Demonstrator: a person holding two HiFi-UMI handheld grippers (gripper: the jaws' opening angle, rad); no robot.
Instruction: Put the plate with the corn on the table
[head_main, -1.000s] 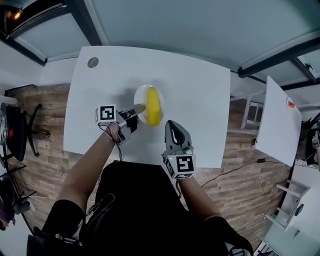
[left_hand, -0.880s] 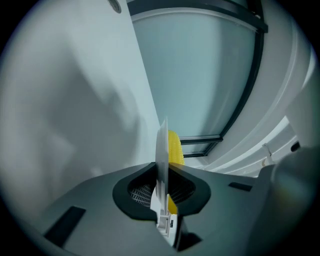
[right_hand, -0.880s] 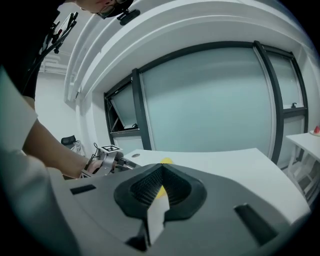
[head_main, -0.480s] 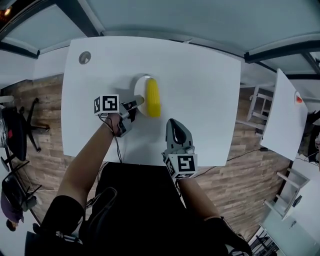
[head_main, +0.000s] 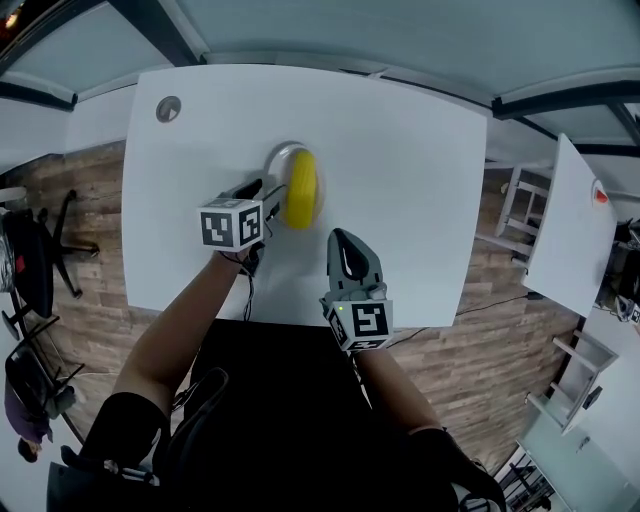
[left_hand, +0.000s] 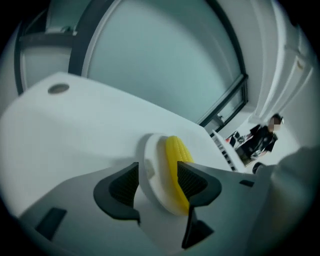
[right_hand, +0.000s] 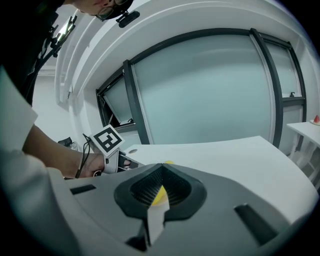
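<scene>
the plate (head_main: 274, 163) lies on the white tabletop (head_main: 400, 180) with the corn (head_main: 301, 188) lying lengthwise across it, so the task's thing looks set down and the work close to done

the left hand-held gripper (left_hand: 157, 182) reaches the plate at its near-left rim. its jaws are opening, and the plate's edge and the corn's near end sit between them. in the left gripper view one pad stands clear of the plate's underside, with a gap showing. the other pad lies over the corn, and i cannot tell whether it just touches it. the grip was taken at the rim, one jaw under and one over, which would have kept the corn from rolling off. now that the plate has the tabletop under it, that pinch is no longer needed

the right hand-held gripper (head_main: 344, 240) hangs nearer the person than the plate, well apart from it. its jaws are closed together on nothing, and its own view shows only a sliver of corn past the pads. it seems parked there to stay out of the left one's way

a round cable hole (head_main: 168, 108) sits far to the left of the plate, beyond it, and plays no part

the next move is probably to draw the left jaws straight back off the rim, level, so that neither pad drags the plate or nudges the corn
</scene>
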